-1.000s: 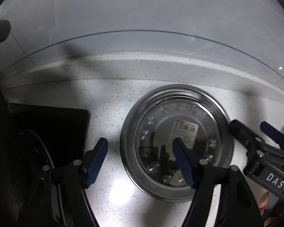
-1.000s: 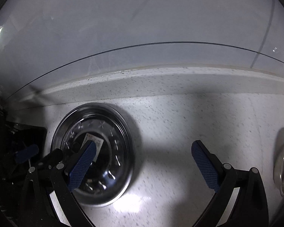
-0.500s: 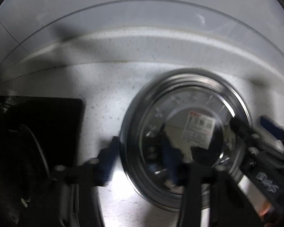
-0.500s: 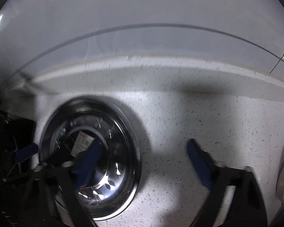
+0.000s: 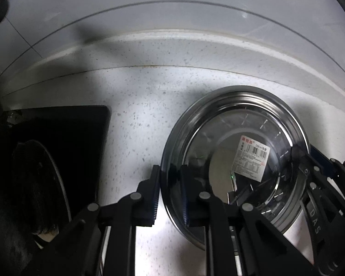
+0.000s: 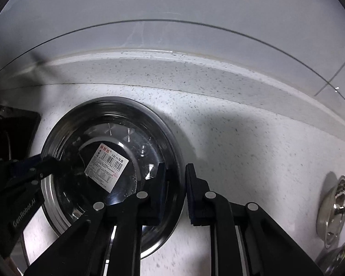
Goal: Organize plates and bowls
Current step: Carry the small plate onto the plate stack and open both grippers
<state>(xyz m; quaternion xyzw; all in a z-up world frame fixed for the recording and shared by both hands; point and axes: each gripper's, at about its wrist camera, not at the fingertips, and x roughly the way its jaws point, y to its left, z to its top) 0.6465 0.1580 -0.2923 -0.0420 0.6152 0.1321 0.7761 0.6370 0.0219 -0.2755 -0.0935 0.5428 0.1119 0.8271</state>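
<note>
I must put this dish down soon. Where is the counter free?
Free: the speckled white counter between the round steel dish and the small steel bowls. Crowded: the dish's other side, by the black cooktop.

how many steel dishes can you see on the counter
At least 3, some may be hidden. One labelled steel dish sits mid-counter, its rim pinched by the left claw and right claw. Two or more smaller dishes sit at the right edge, cropped.

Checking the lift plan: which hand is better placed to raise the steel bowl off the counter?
Neither alone. The left gripper clamps the steel bowl on one rim, the right gripper on the opposite rim, so a two-handed lift looks best.
</note>
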